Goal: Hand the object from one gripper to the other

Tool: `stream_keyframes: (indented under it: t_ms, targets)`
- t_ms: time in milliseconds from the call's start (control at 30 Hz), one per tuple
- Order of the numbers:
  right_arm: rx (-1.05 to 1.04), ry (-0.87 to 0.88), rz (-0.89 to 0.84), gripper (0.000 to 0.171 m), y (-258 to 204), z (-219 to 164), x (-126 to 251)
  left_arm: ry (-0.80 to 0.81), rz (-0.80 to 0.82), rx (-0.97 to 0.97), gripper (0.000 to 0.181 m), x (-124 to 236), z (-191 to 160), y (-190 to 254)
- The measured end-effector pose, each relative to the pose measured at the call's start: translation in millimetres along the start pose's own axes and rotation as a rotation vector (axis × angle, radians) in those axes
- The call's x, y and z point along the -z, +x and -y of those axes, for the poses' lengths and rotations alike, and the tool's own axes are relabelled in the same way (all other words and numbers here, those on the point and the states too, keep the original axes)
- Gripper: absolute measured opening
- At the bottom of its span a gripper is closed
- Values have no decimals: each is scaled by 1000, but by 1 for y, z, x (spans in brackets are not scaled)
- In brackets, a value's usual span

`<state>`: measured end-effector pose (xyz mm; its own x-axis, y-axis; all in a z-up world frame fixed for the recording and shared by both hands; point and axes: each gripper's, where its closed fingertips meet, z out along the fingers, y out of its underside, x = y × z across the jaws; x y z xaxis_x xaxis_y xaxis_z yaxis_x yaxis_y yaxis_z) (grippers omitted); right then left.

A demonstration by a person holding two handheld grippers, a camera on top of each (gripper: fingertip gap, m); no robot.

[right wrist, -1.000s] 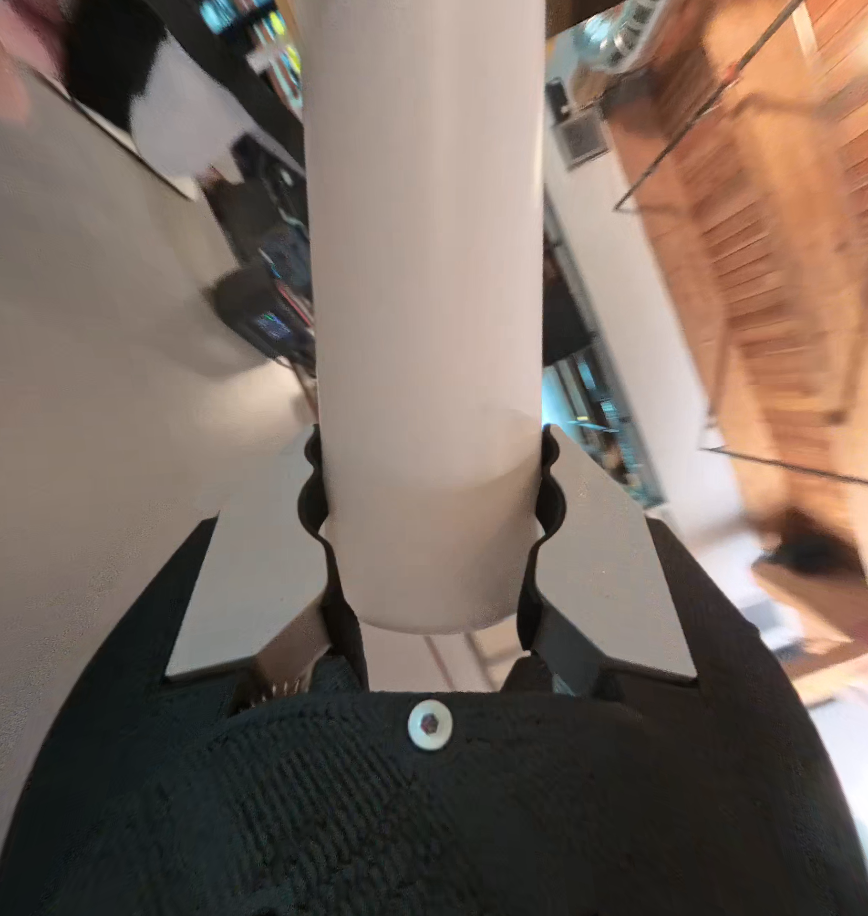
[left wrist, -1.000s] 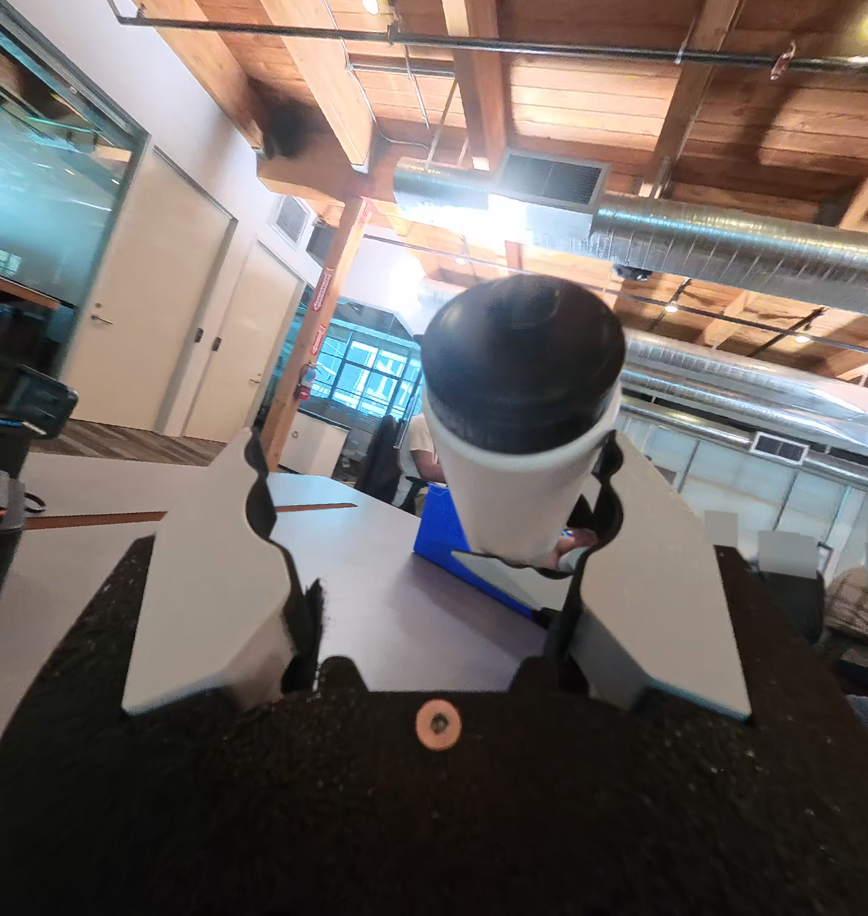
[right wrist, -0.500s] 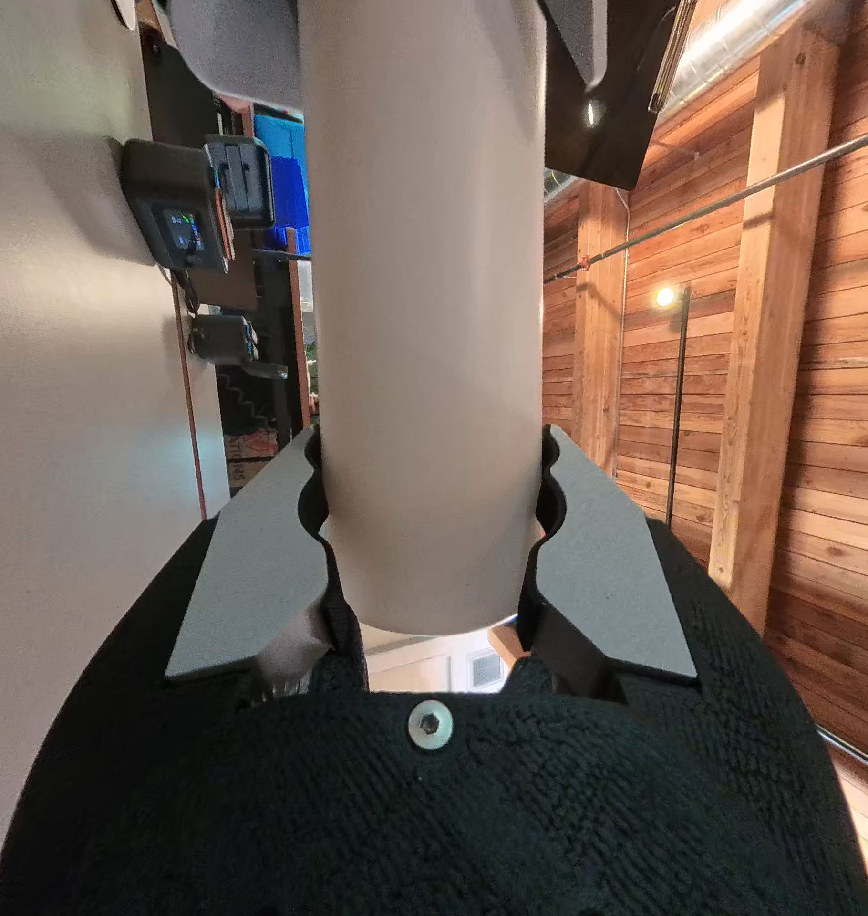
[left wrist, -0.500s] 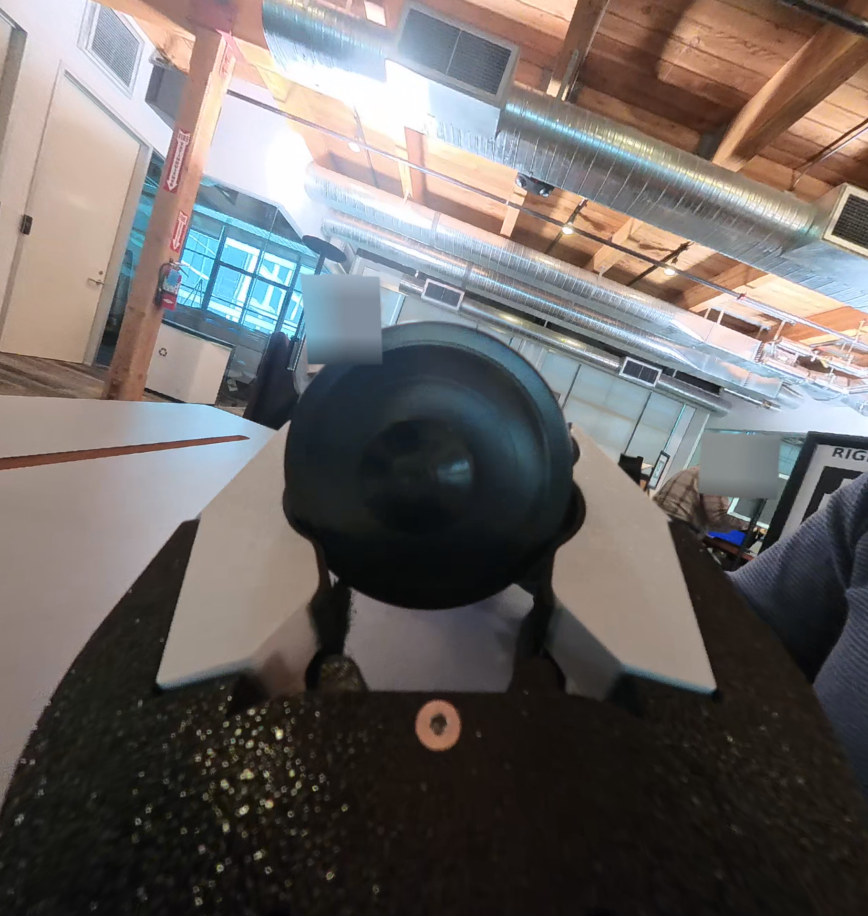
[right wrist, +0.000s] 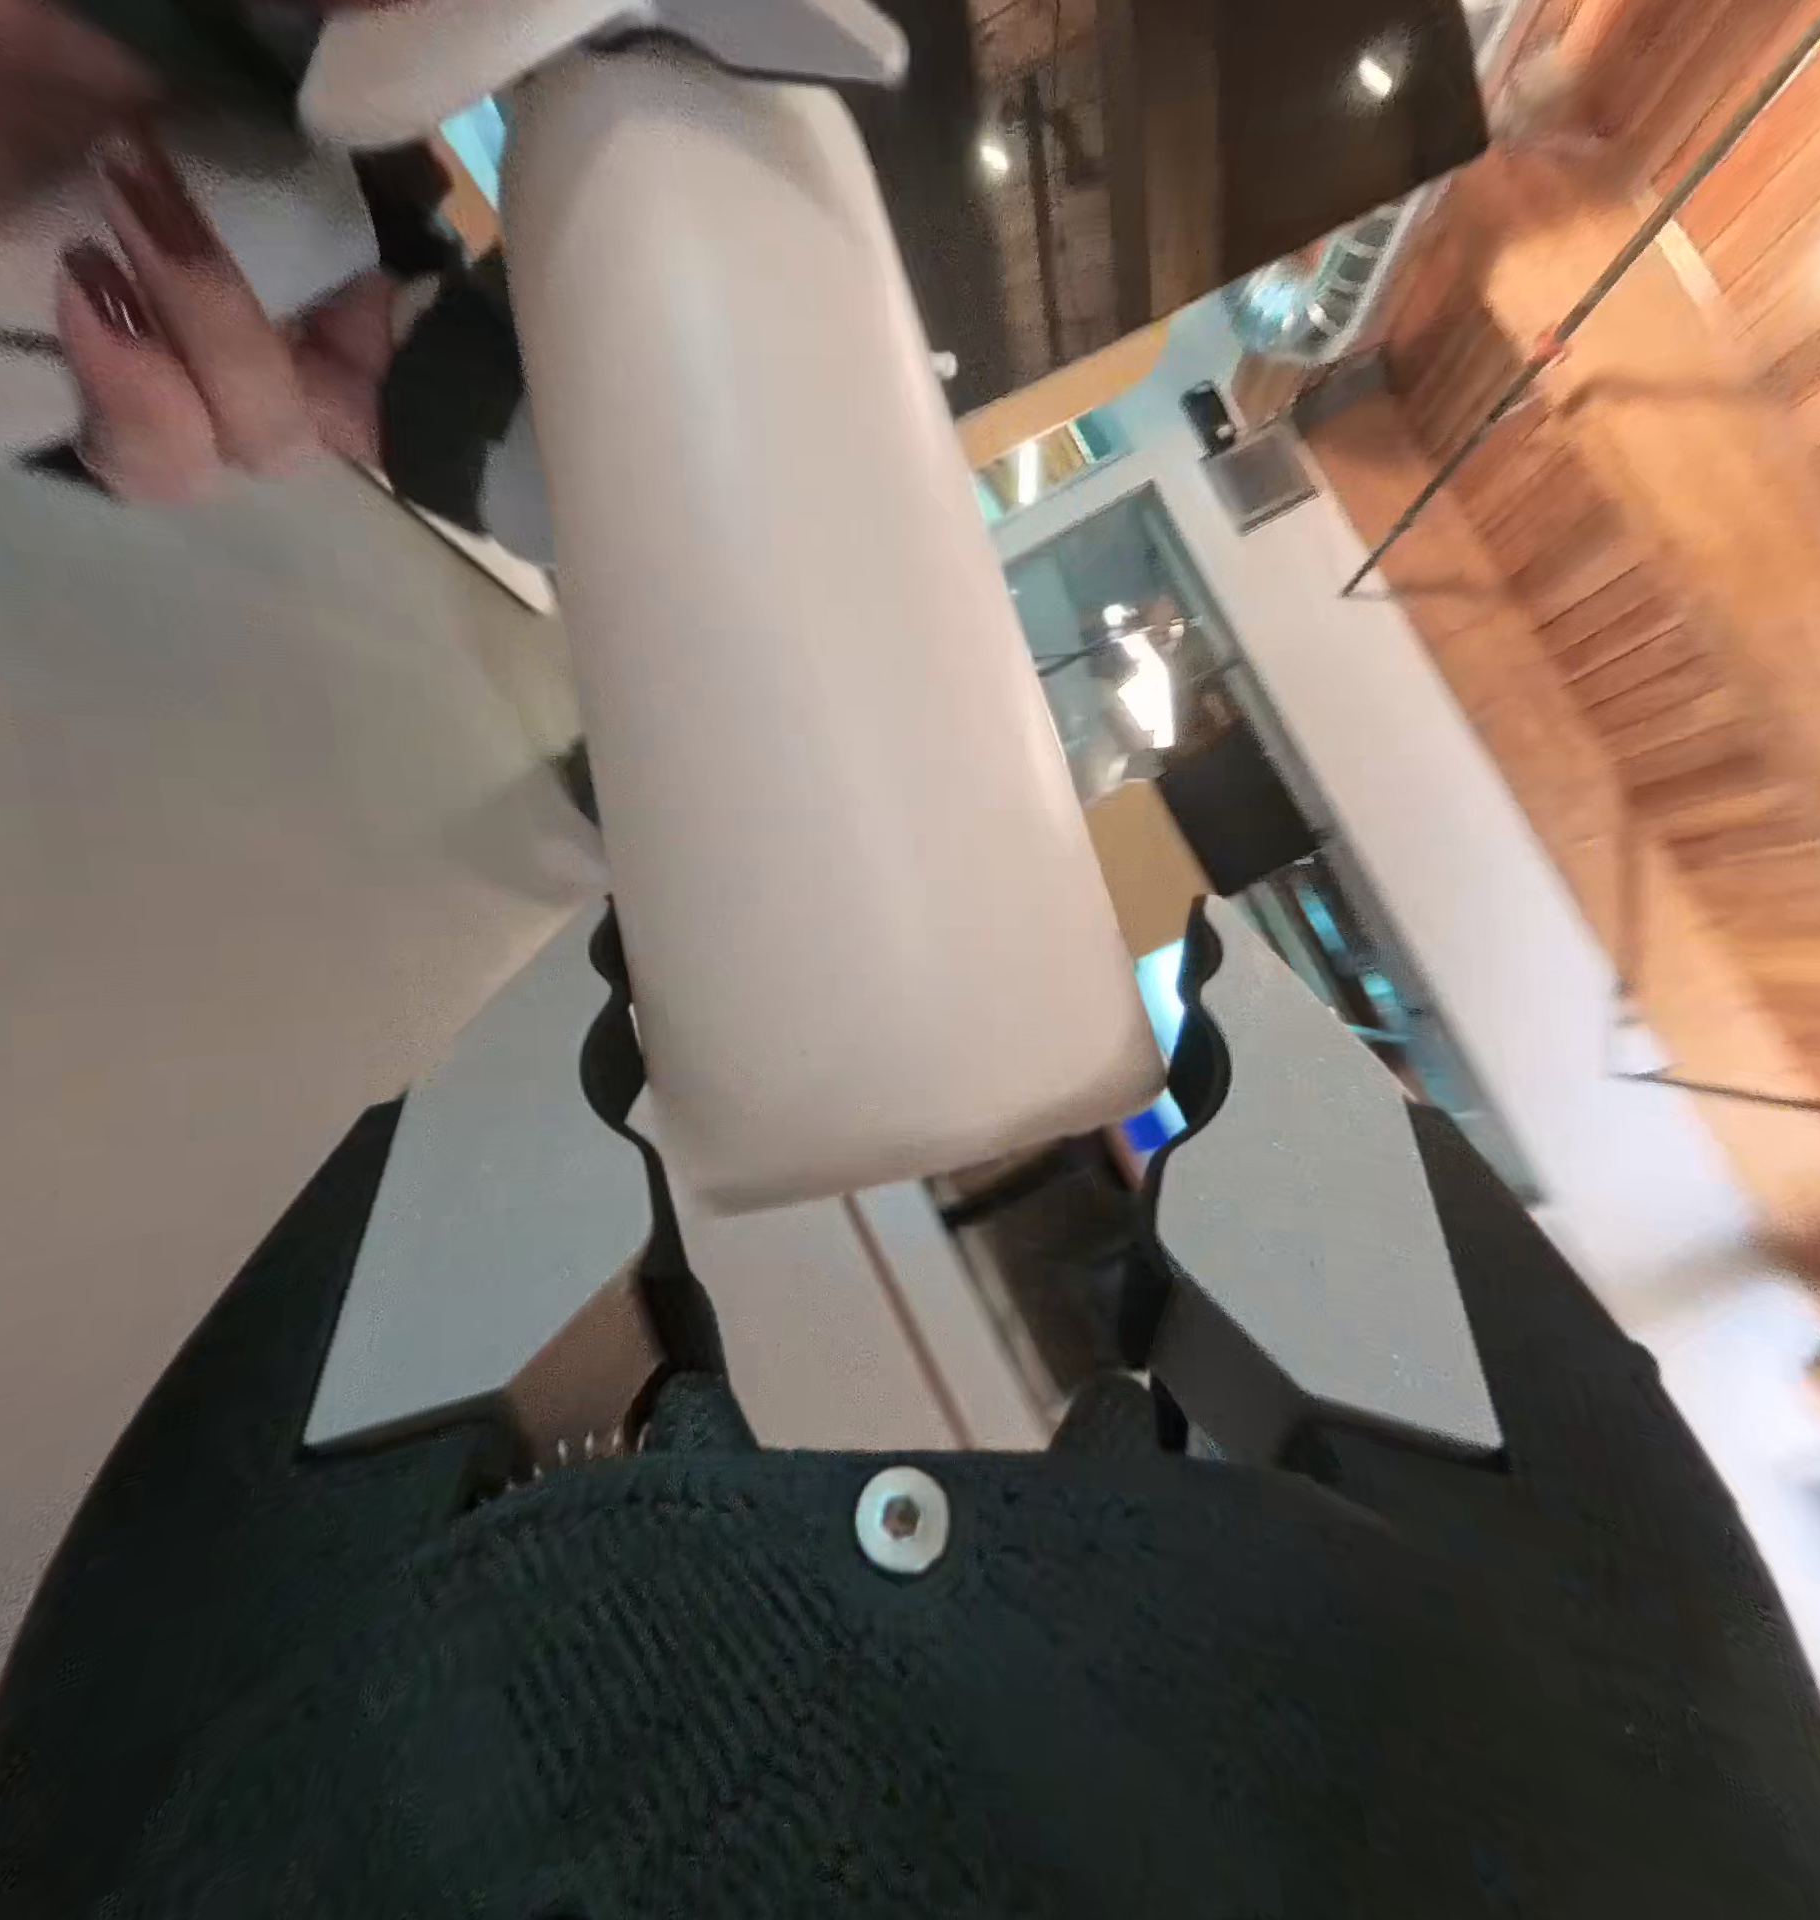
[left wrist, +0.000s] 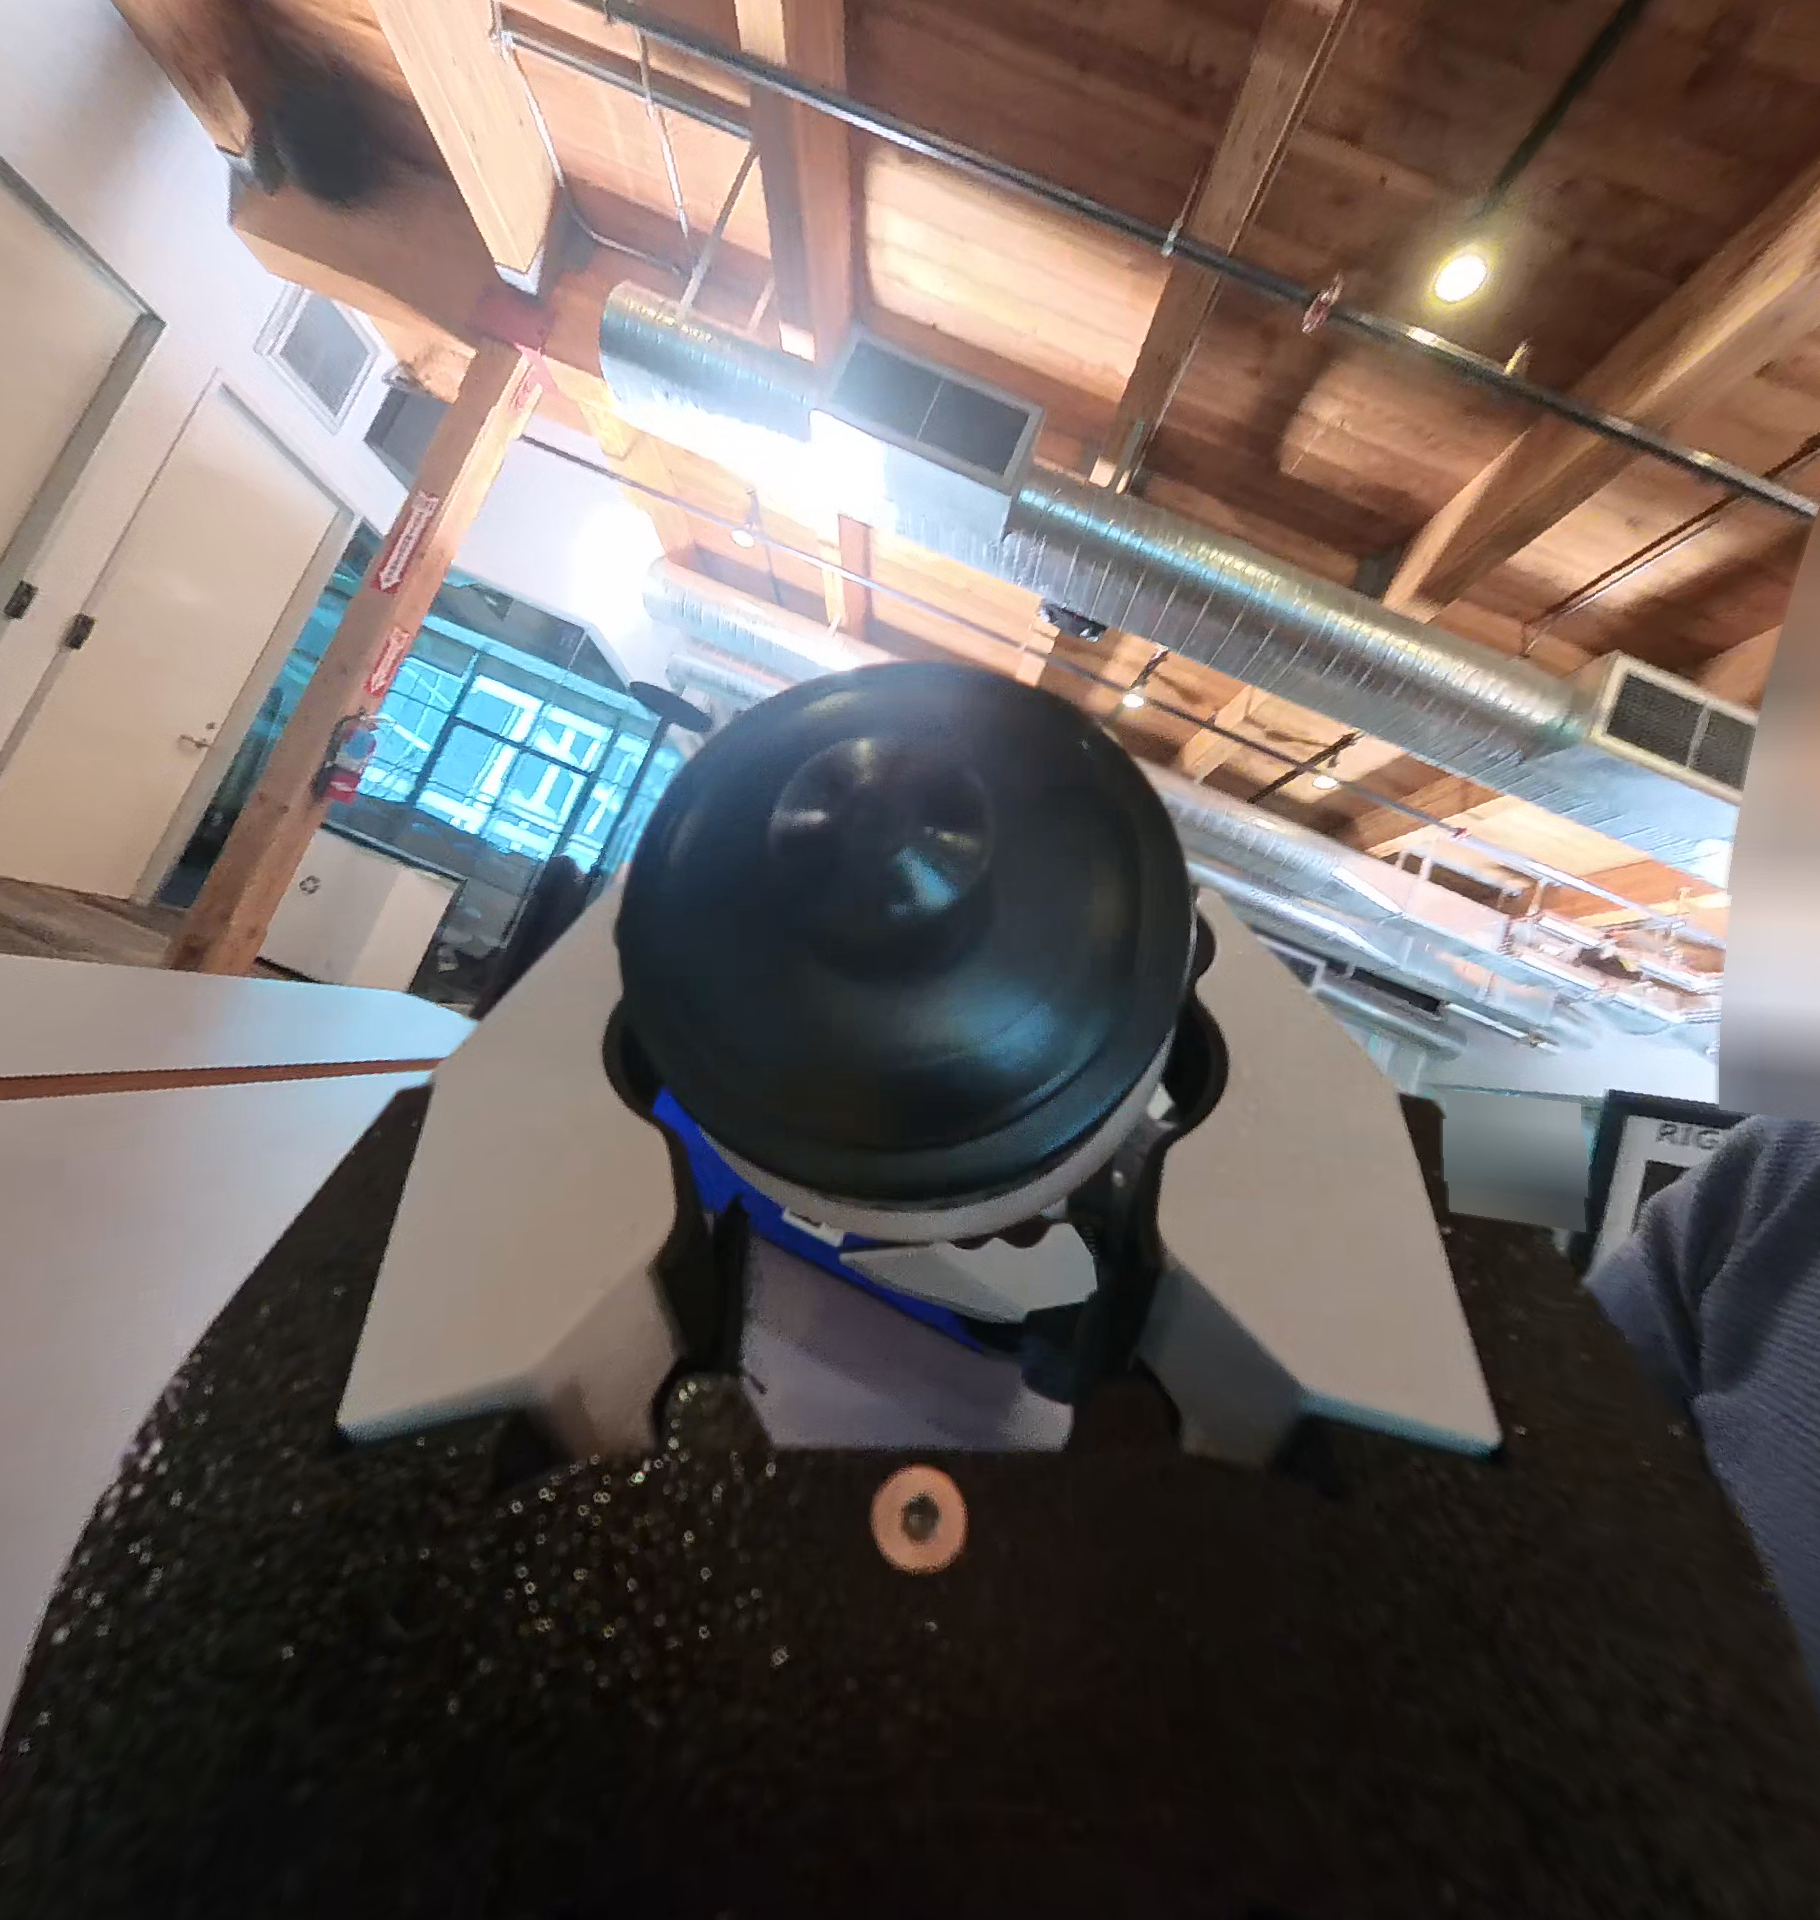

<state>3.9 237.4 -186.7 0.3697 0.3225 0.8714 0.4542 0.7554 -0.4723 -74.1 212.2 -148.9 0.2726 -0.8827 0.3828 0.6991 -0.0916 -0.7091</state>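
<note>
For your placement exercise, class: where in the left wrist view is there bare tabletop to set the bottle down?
The white table lies bare left of the left gripper, either side of its brown seam. Crowded: a blue object sits just behind the bottle, and a sleeve fills the right edge.

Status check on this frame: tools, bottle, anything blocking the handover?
Left tool shut on the white bottle just below its black cap. Right tool open, bottle base loose between its fingers. Nothing blocking.
</note>
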Motion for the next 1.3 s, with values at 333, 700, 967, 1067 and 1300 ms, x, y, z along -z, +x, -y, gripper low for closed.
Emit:
stream_keyframes:
  t_ms: [333, 700, 967, 1067, 1300]
  targets:
    - [-599, 180, 243, 0, 9, 6, 18, 50, -142, 158, 97, 1, 6, 12]
    - [-1294, 567, 327, 120, 36, 57, 15, 96, -105, 257, 97, -10, -11, 7]
    - [-1523, 688, 266, 104, 66, 34, 26, -78, -73, 362, 97, -21, -49, 4]
    - [-1560, 670, 271, 104, 67, 26, 25, -112, -55, 372, 97, -22, -54, 2]
    - [-1538, 574, 178, 103, 72, 9, 21, -244, 303, -261, 130, -9, -43, -32]
